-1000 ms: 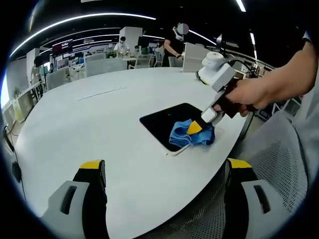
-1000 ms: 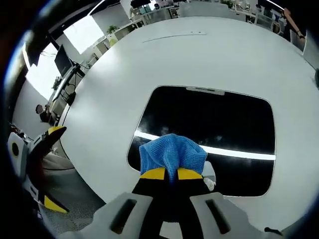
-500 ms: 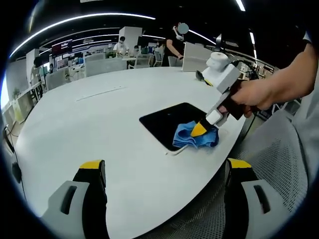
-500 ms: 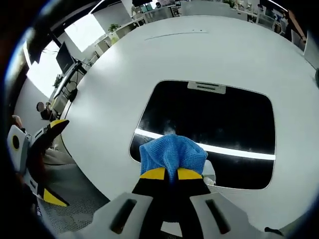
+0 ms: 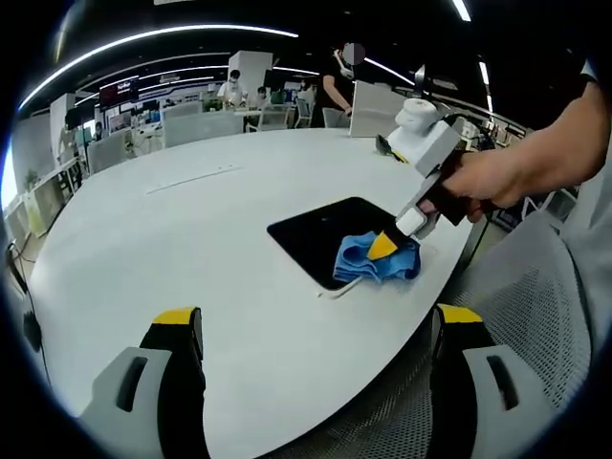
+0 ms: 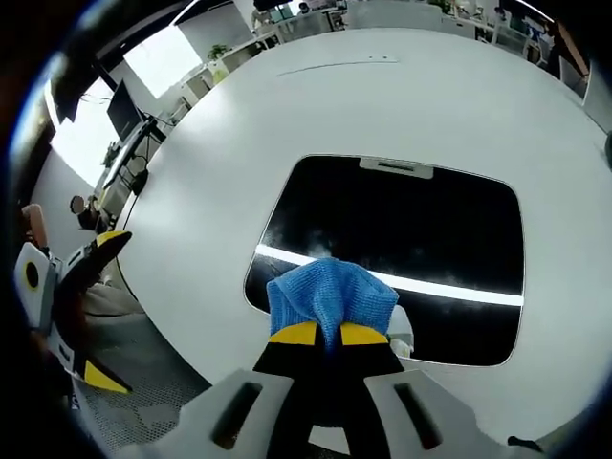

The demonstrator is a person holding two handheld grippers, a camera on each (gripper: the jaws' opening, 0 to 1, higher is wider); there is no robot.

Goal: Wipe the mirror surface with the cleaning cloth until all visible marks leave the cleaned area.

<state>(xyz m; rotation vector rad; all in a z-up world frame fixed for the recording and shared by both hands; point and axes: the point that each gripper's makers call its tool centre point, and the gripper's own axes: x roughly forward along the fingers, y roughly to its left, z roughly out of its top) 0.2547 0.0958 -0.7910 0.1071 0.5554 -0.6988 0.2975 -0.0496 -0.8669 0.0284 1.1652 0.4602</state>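
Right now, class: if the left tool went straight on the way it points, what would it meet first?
Probably the bare white table: the left tool hangs open above its near edge. Mirror and blue cloth lie off to the right, though depth is unclear.

We see a large round white table [image 5: 172,239], its smooth matte top also visible in the right gripper view [image 6: 402,105]. Directly on it, near the edge closest to the person, lies a flat dark rectangular mirror with rounded corners [image 5: 320,234]; in the right gripper view [image 6: 421,225] its glossy black face carries a bright reflected strip of ceiling light and a small grey tab at its far edge. A crumpled blue cleaning cloth [image 5: 375,261] rests on the mirror's near part [image 6: 330,295], overlapping its edge. A thin pale line crosses the far part of the tabletop [image 6: 335,65].
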